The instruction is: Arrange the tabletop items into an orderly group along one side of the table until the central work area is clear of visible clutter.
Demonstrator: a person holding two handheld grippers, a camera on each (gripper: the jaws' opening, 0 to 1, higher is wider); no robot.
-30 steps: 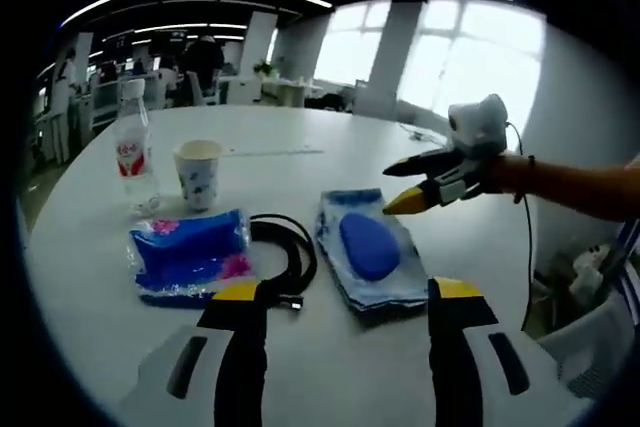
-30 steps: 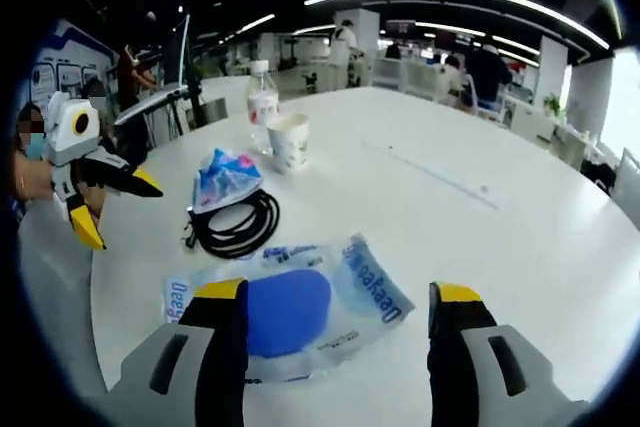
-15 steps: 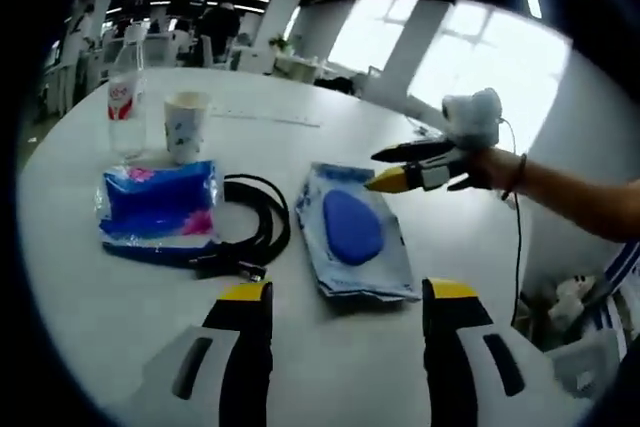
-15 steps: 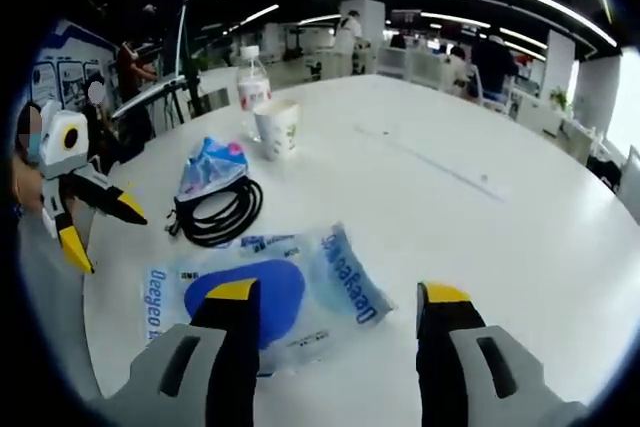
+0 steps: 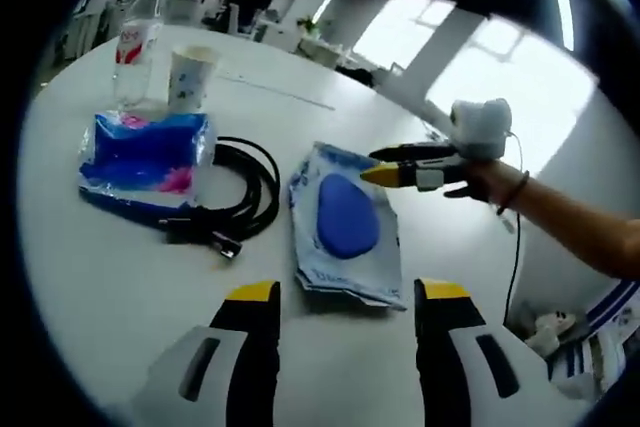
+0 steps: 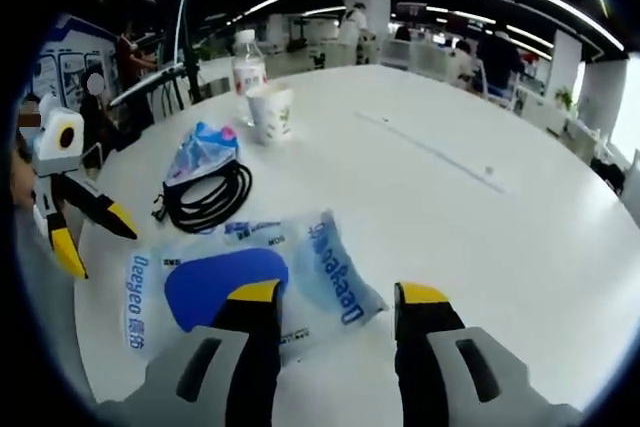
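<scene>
Hovering over clear pouch [image 6: 250, 277] — right claw [image 6: 335, 297] agape, unladen

Right gripper [image 6: 335, 297] seen from behind, jaws parted, yellow tips above the near end of a clear plastic pouch [image 6: 250, 272] printed in blue lettering, in which a blue oval item [image 6: 215, 282] is enclosed. Whether the pouch is touched by the jaws cannot be told. Beyond it, to the left, a coiled black cable [image 6: 205, 202] is laid on the white round table [image 6: 480, 217], with a blue and pink packet [image 6: 203, 150] just behind. Farther off, a paper cup [image 6: 271, 111] and a water bottle [image 6: 245, 65] are stood side by side. At far left, the left gripper [image 6: 92, 241] is held with jaws spread.
</scene>
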